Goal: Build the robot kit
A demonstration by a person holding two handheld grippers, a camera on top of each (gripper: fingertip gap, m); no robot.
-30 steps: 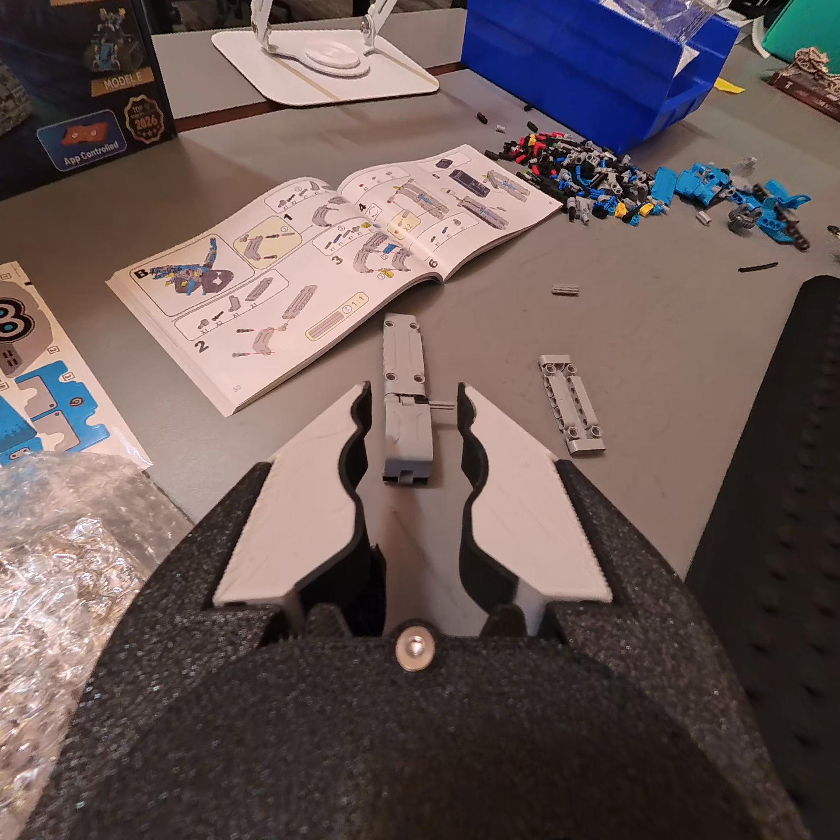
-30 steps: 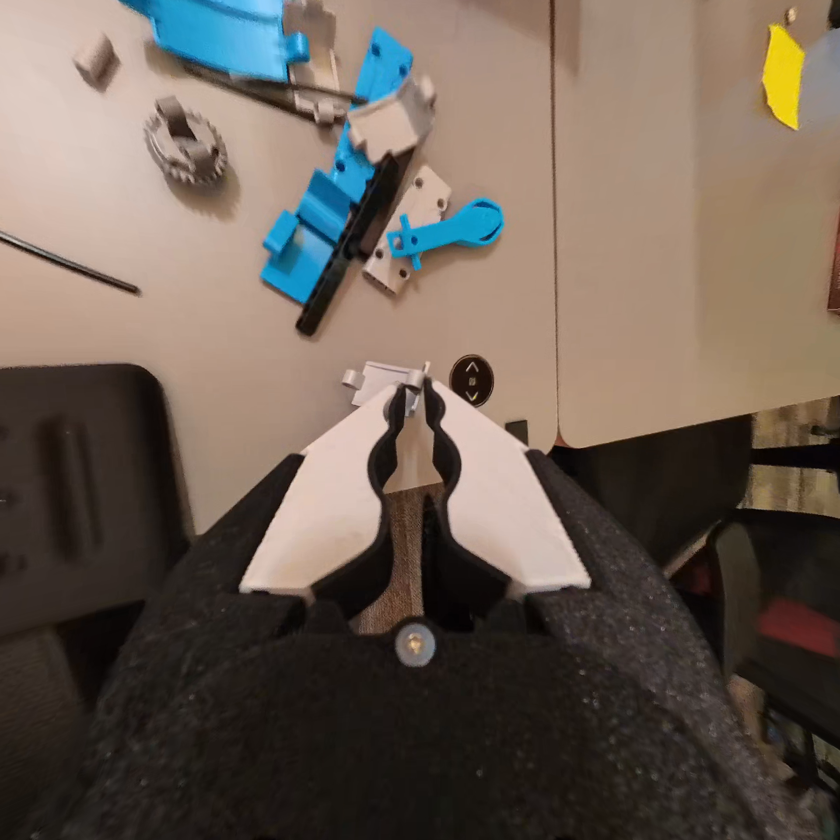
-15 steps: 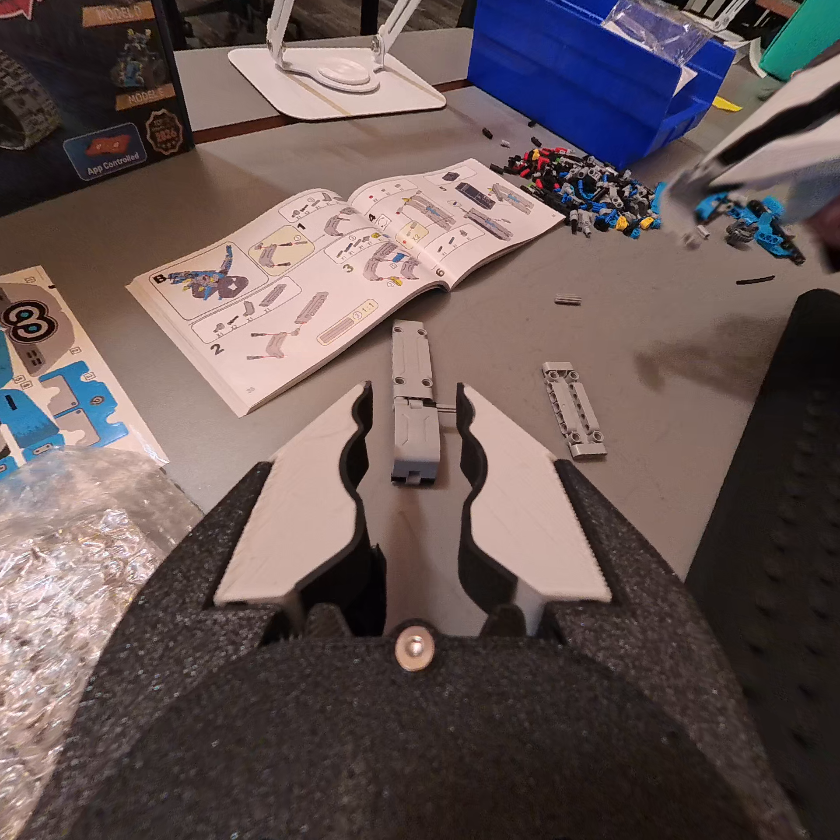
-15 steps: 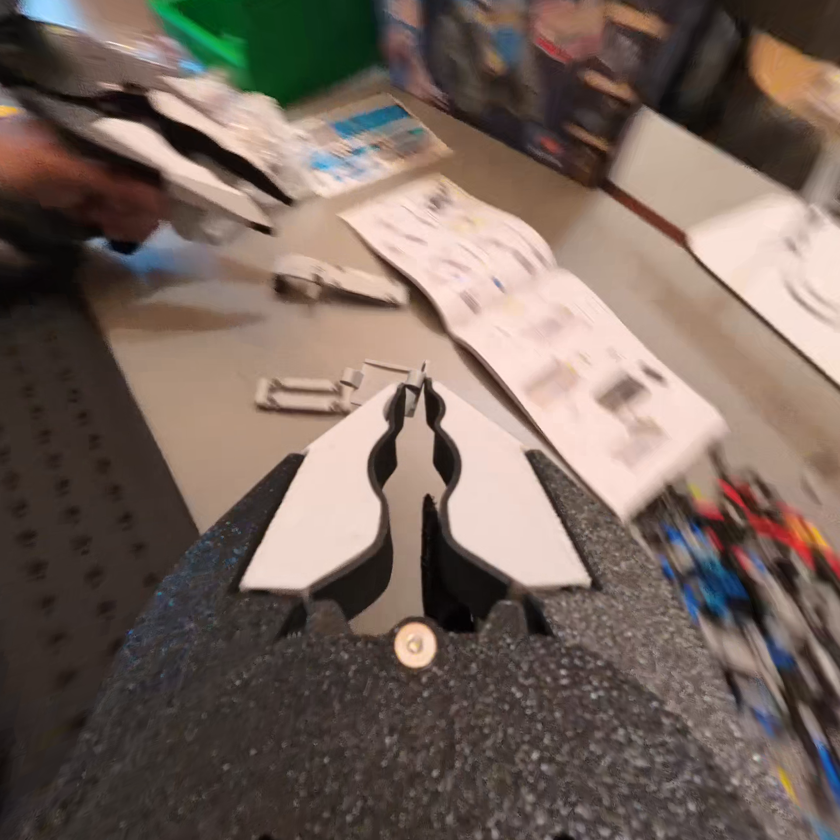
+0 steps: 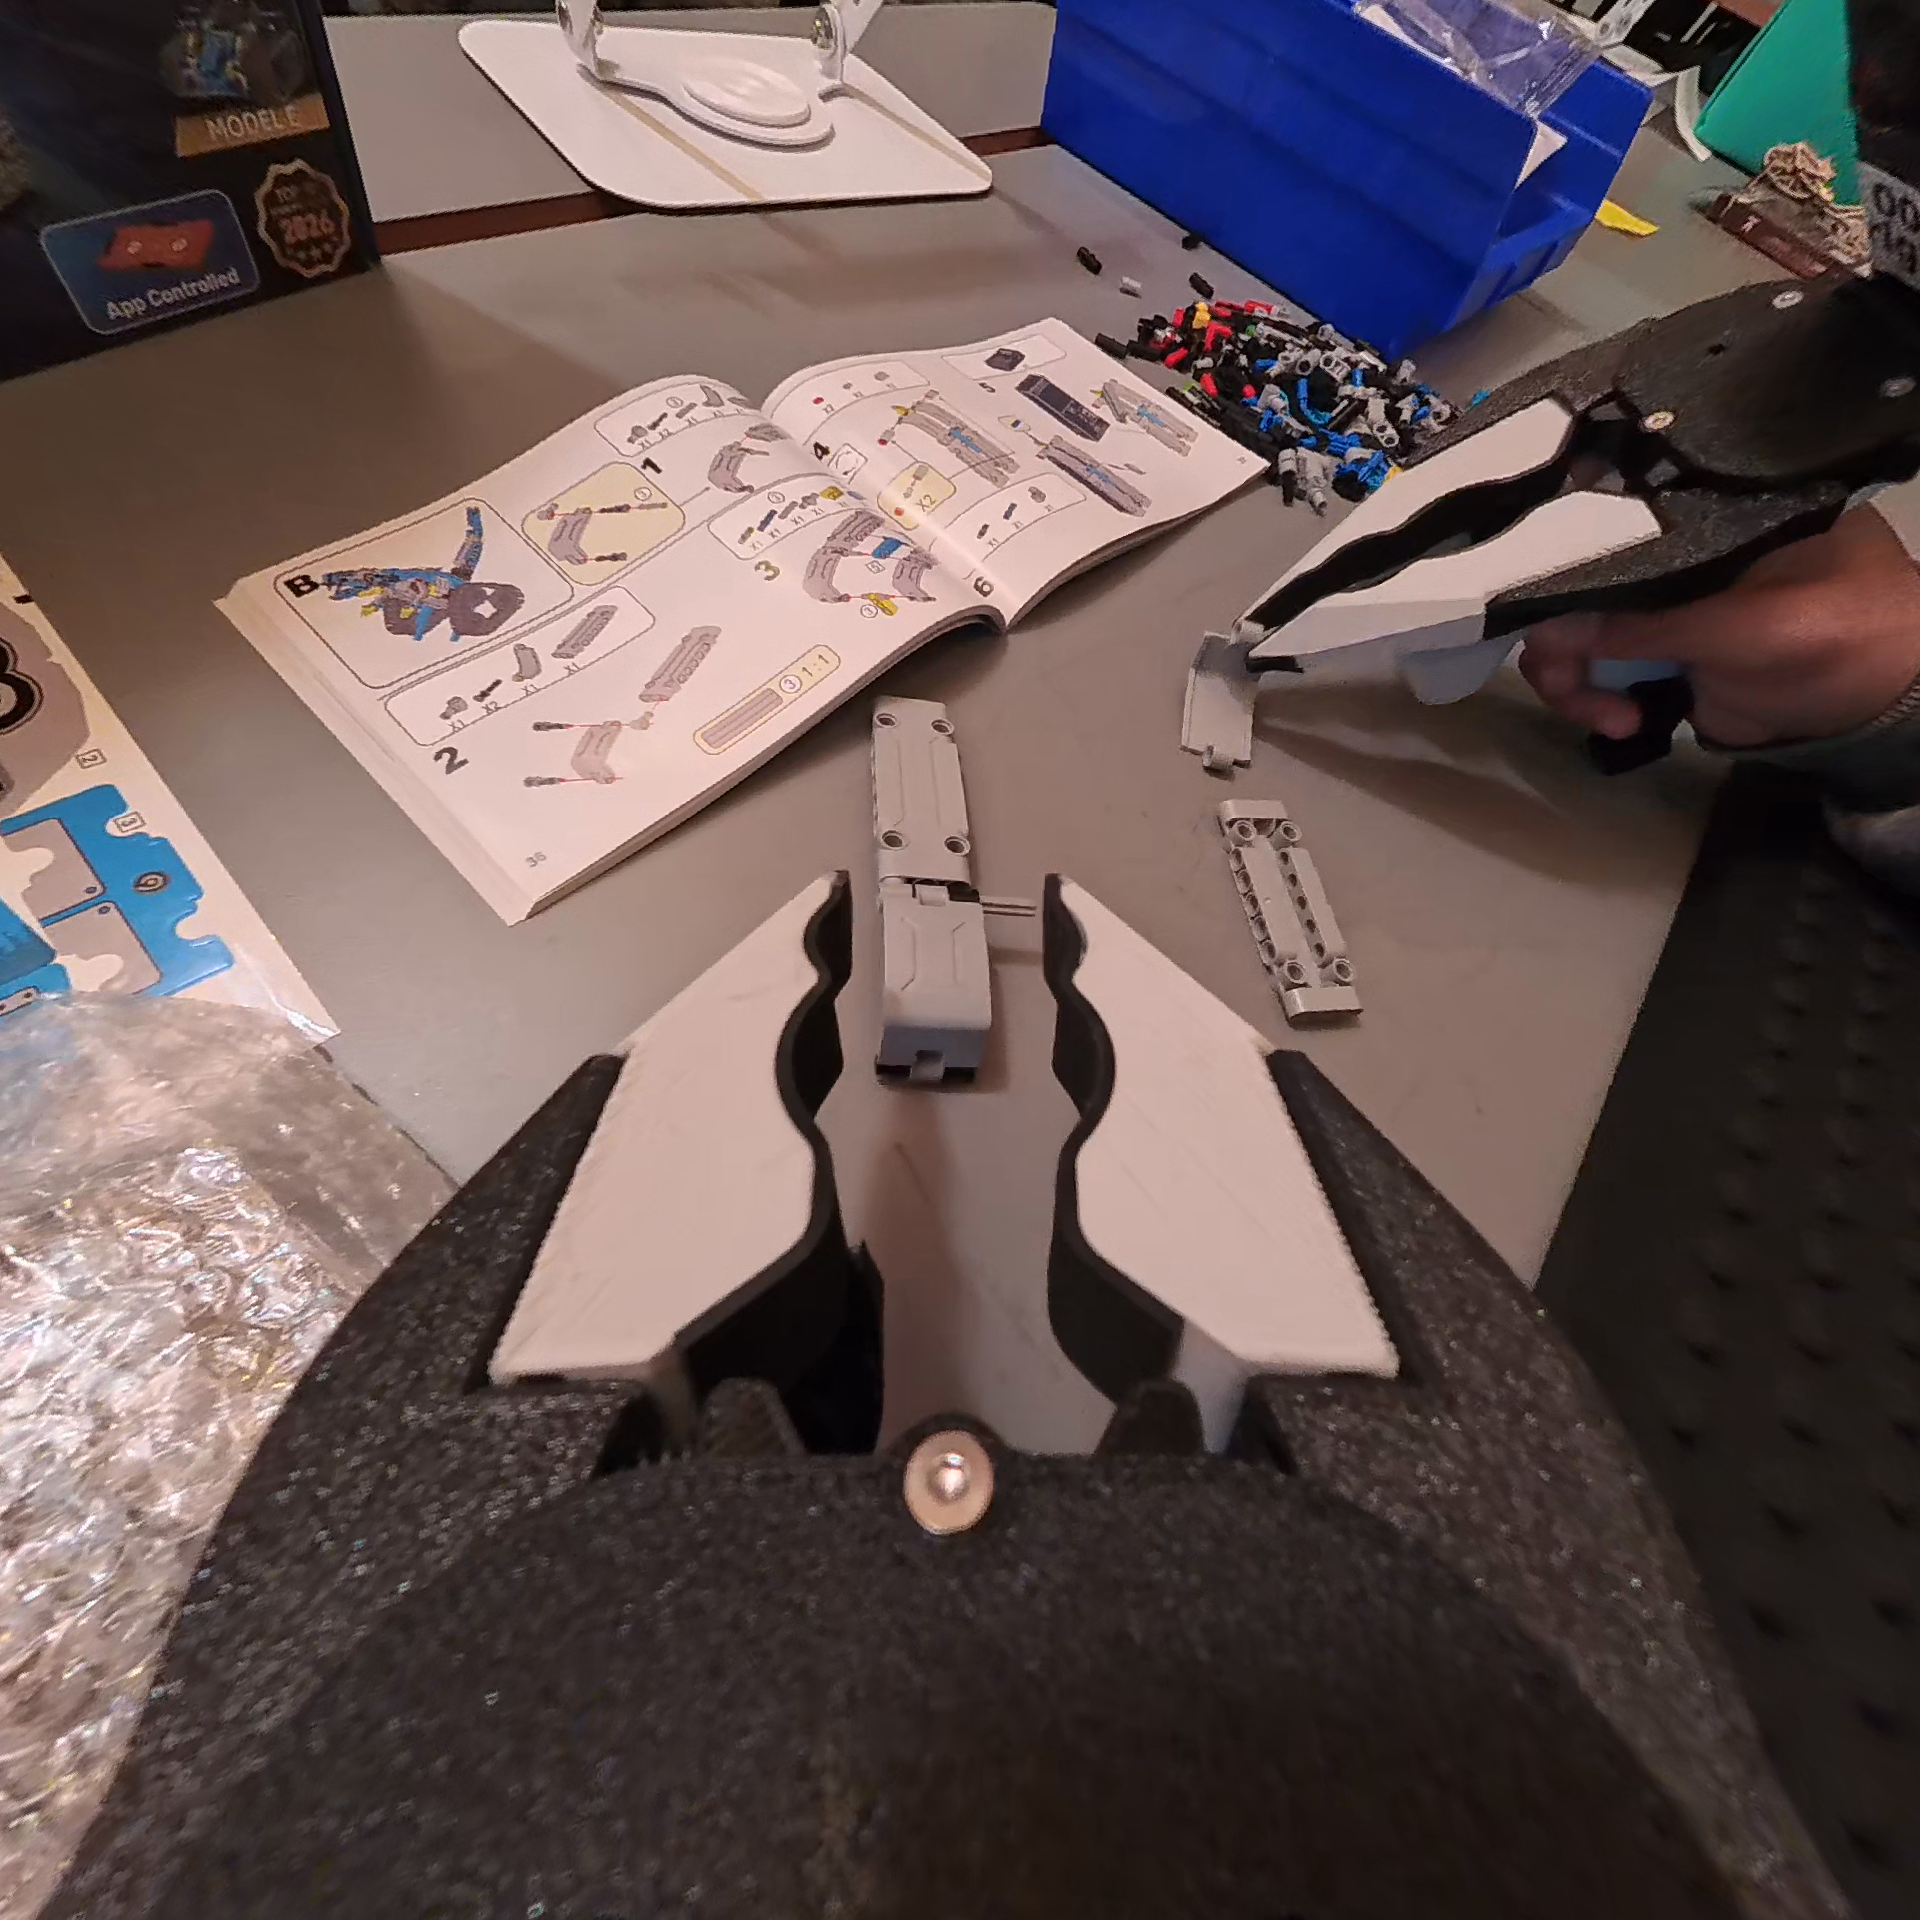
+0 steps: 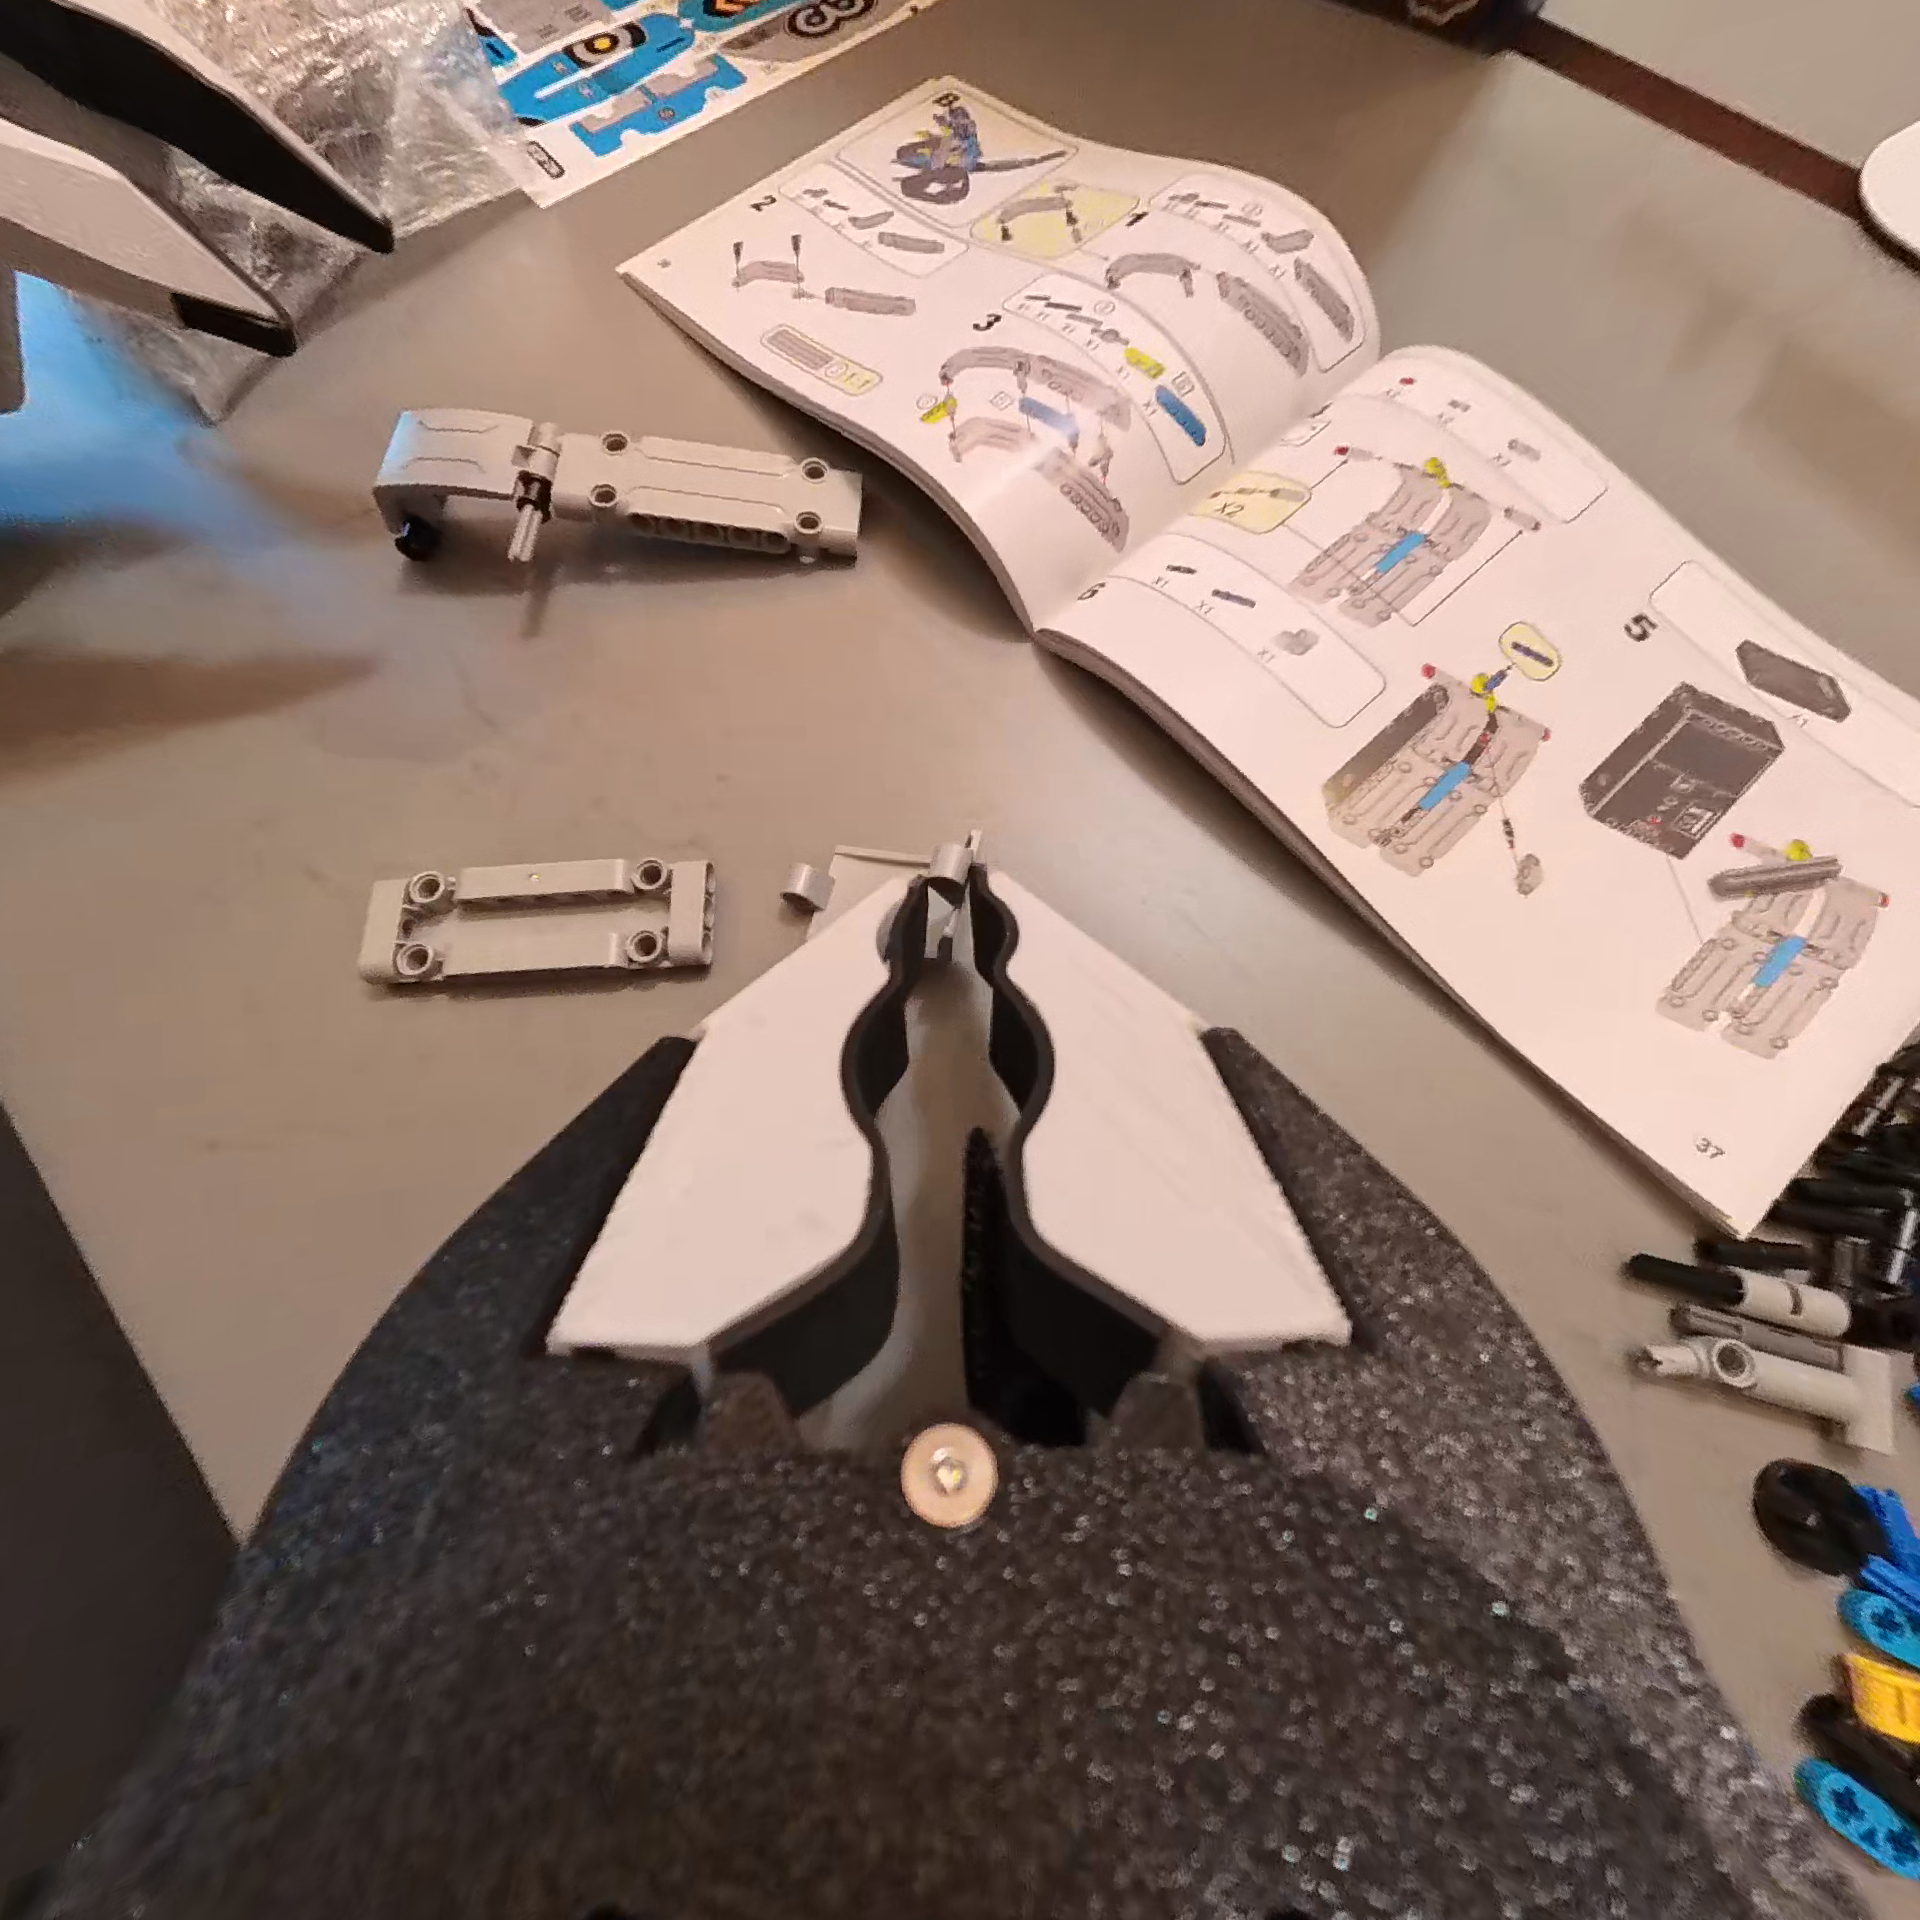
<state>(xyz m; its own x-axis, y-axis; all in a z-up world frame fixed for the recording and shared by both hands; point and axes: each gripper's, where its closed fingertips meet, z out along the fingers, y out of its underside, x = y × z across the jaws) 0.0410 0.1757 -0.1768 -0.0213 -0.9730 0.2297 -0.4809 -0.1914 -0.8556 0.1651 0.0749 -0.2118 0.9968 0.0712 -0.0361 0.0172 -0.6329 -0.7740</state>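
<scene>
Grey plastic two-part hinged piece (image 5: 928, 894) on grey-brown table top (image 5: 540, 987), white open instruction booklet (image 5: 727, 592) with yellow and blue drawings, bright blue plastic bin (image 5: 1320, 156), small loose parts pile (image 5: 1288, 374) — black, red, blue, white gripper fingers (image 5: 707, 1143) with black edges.

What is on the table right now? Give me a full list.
Grey table: one, under everything.
Open booklet: one, white, table middle.
Jointed grey part: one, flat, its near end between the open left fingers.
Flat grey frame: one, right of that part.
Curved grey panel: one, pinched at the right gripper's tips.
Heap of small pieces: many, black, blue, red, beyond the booklet.
Blue bin: one, far right.
Sticker sheet: one, blue and grey, left edge.
Bubble wrap: one, clear, near left.
Dark box: one, far left.
White stand: one, far middle.
Left gripper: open.
Right gripper: shut on the panel.
Hand: one, holding the right gripper.
</scene>
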